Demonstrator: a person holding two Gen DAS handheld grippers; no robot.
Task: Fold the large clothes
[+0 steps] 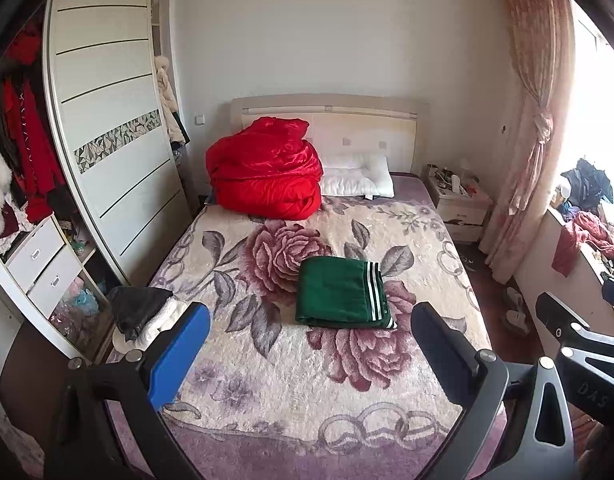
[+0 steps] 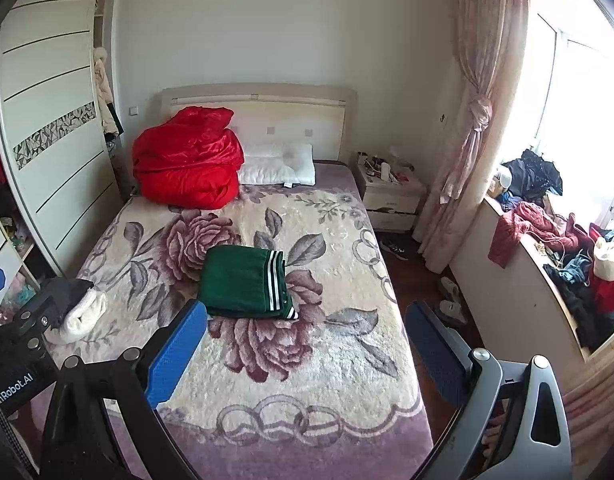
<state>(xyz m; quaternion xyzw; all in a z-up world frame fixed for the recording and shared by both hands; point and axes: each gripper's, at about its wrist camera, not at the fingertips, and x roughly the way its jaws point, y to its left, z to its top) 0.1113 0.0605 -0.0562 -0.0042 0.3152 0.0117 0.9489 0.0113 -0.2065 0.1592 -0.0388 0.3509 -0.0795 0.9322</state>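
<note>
A folded green garment (image 1: 341,293) with white stripes lies flat in the middle of the floral bed cover (image 1: 291,380); it also shows in the right wrist view (image 2: 243,282). A black and white fleece garment (image 1: 143,312) lies bunched at the bed's left edge, also in the right wrist view (image 2: 77,308). My left gripper (image 1: 311,340) is open and empty, held above the bed's near end, well short of the green garment. My right gripper (image 2: 307,338) is open and empty, above the bed's near right part.
A red quilt (image 1: 265,170) and a white pillow (image 1: 357,176) sit at the headboard. A wardrobe (image 1: 111,152) stands left. A nightstand (image 1: 457,200) and curtain (image 1: 531,128) stand right. A ledge heaped with clothes (image 2: 563,240) runs along the window. Slippers (image 2: 451,304) lie on the floor.
</note>
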